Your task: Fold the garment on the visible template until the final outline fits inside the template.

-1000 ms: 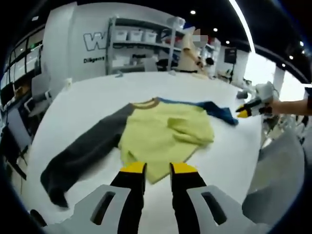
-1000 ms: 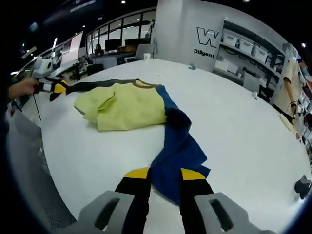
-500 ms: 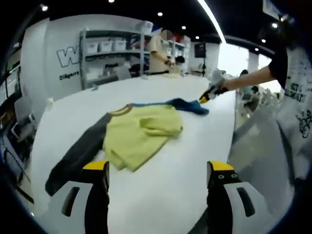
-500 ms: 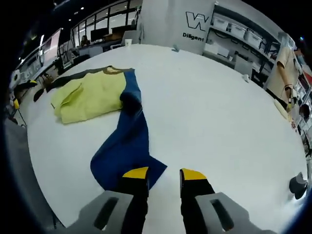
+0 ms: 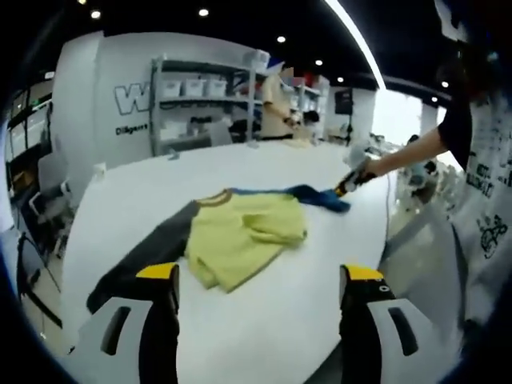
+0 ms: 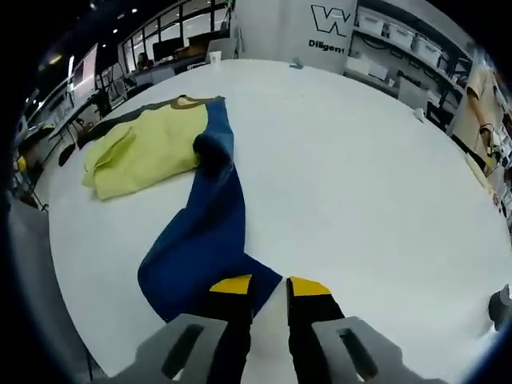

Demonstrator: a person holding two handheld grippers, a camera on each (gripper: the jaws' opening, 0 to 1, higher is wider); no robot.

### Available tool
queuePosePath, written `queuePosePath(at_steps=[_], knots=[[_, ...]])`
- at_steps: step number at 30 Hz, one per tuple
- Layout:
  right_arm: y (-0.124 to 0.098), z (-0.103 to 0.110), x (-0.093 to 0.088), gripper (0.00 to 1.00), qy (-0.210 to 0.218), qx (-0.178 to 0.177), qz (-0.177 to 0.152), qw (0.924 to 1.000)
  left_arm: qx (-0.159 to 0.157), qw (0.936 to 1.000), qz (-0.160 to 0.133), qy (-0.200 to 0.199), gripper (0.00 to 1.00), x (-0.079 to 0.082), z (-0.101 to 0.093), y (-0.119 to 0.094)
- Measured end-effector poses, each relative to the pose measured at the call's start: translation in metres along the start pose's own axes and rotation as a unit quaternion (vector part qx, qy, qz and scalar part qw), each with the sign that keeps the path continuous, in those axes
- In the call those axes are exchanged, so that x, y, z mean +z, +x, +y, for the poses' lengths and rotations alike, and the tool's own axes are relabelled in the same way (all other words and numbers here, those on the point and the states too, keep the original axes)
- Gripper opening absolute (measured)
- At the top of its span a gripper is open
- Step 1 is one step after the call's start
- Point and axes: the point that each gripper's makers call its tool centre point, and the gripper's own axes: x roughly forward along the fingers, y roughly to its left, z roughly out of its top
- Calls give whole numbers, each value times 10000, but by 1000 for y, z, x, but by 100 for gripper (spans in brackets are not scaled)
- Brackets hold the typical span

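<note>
The garment lies on the white table (image 5: 264, 336): a yellow body (image 5: 244, 234) folded over on itself, a grey sleeve (image 5: 140, 260) and a blue sleeve (image 5: 316, 194). My left gripper (image 5: 262, 276) hovers near the table's front edge with its jaws wide apart and nothing between them, short of the yellow hem. In the right gripper view the blue sleeve (image 6: 204, 240) runs out straight from the yellow body (image 6: 144, 148), and my right gripper (image 6: 270, 286) is shut on its cuff end. In the left gripper view, that gripper (image 5: 350, 184) sits at the sleeve's far tip, in a hand.
The table's curved edge (image 6: 60, 264) runs close to the garment on the near side. A person's body (image 5: 480, 200) stands at the right. Shelves with white bins (image 5: 200, 88) line the back wall. A small dark object (image 6: 502, 308) sits at the table's far right.
My left gripper has opened wide, let go of the yellow hem and drawn back. My right gripper has pulled the blue sleeve out from a bunched heap into a long straight strip.
</note>
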Motion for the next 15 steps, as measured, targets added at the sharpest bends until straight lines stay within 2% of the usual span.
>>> queuePosePath(at_steps=[3,5,7,9,11,13,15], knots=[[2,4,-1,5,194,64,-91,9997,104,9996,-99,-258,72,-2,4,-1],[1,6,-2,1,229,44,-111,9997,112,9987,-262,-433,72,0,3,-1],[0,2,-2,0,135,-9,-107,9999,136,9984,-291,-465,72,0,5,-2],[-4,-7,4,0,313,-153,-243,9991,170,9984,-276,-461,72,-1,6,-2],[-14,-25,18,0,604,-365,-575,9959,189,9985,-271,-446,72,0,6,-2],[-23,-30,32,0,784,-470,-801,9926,172,9985,-261,-443,71,0,6,-1],[-28,-36,37,0,747,-507,-848,9923,157,9987,-237,-416,71,0,6,0]])
